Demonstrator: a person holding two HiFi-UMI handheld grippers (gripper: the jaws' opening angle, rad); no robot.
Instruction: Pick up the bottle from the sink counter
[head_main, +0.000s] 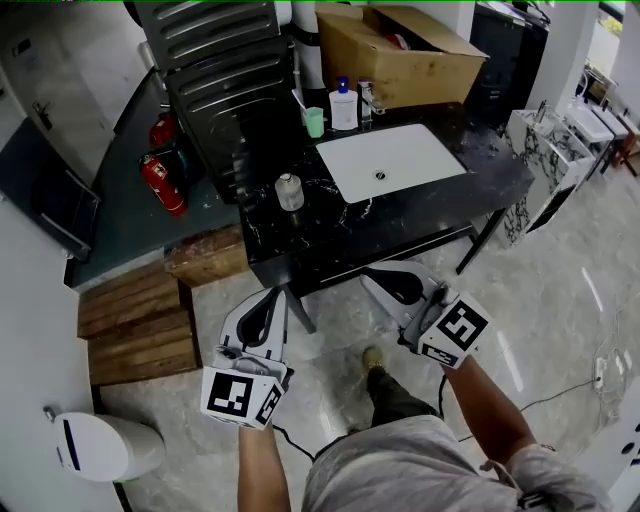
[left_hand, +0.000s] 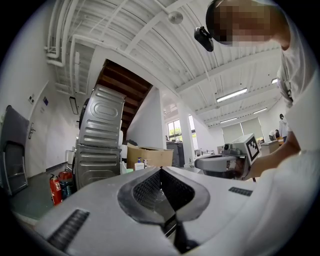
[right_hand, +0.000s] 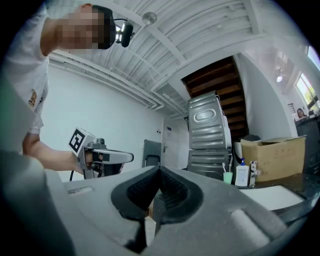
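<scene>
A small pale bottle (head_main: 289, 192) stands upright near the front left of the black marble sink counter (head_main: 420, 215). A second bottle with a blue pump cap (head_main: 343, 105) stands at the back beside the faucet (head_main: 366, 97); it also shows in the right gripper view (right_hand: 242, 175). My left gripper (head_main: 279, 291) and right gripper (head_main: 369, 275) hang below the counter's front edge, apart from both bottles. Both are shut with nothing between the jaws, as the left gripper view (left_hand: 161, 170) and right gripper view (right_hand: 160, 170) show.
A white basin (head_main: 390, 160) is set into the counter, with a green cup (head_main: 314, 121) behind it. A cardboard box (head_main: 410, 50) and grey metal casing (head_main: 225, 70) stand at the back. Fire extinguishers (head_main: 163, 182), wooden pallets (head_main: 140, 320) and a white bin (head_main: 100, 445) lie left.
</scene>
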